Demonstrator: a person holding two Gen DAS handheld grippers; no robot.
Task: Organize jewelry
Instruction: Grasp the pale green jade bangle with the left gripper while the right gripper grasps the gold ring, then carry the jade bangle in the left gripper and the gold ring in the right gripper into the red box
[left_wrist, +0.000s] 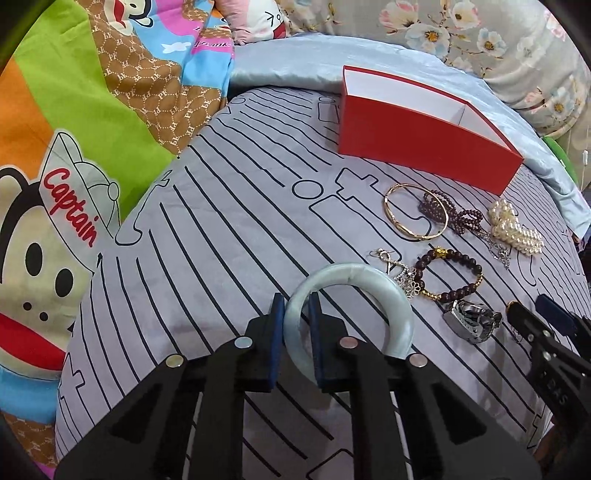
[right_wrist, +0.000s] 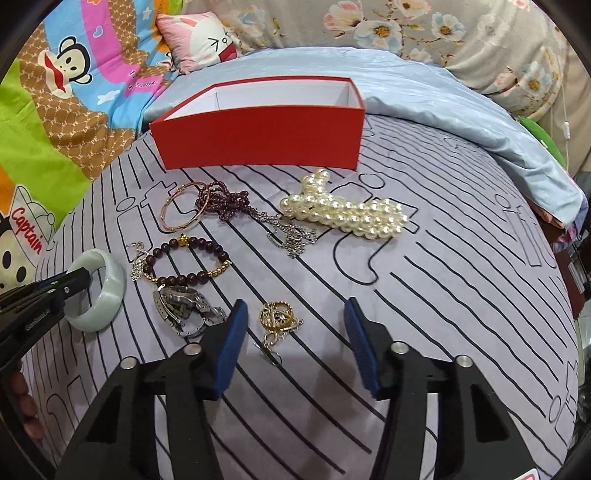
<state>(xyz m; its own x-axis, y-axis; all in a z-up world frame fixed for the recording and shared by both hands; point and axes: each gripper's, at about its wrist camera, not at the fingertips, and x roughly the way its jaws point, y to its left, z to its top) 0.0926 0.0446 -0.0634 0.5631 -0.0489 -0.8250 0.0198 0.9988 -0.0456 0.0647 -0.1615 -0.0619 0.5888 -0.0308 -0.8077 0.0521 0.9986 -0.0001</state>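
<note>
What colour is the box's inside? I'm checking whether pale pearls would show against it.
White inside the red box; the right wrist view shows it best.

the jade-like bangle (left_wrist: 369, 291) is looking smooth, pale green and glossy, like polished stone. the pearl strand (right_wrist: 347, 214) is gleaming cream and glassy. the thin bangle (right_wrist: 184, 206) is showing bright gold-toned metal, and the watch (right_wrist: 184, 306) is glinting as polished steel. the dark bead bracelet (right_wrist: 188, 264) is looking like lacquered wood with small gold-coloured beads. the red box (right_wrist: 258, 136) is appearing as matt card, white inside. the striped bed cover (right_wrist: 461, 295) is looking like soft, matt grey cloth, and the blue sheet (right_wrist: 461, 110) is shining faintly like satin. the pads (right_wrist: 231, 350) are showing ribbed blue rubber on matt black plastic.
</note>
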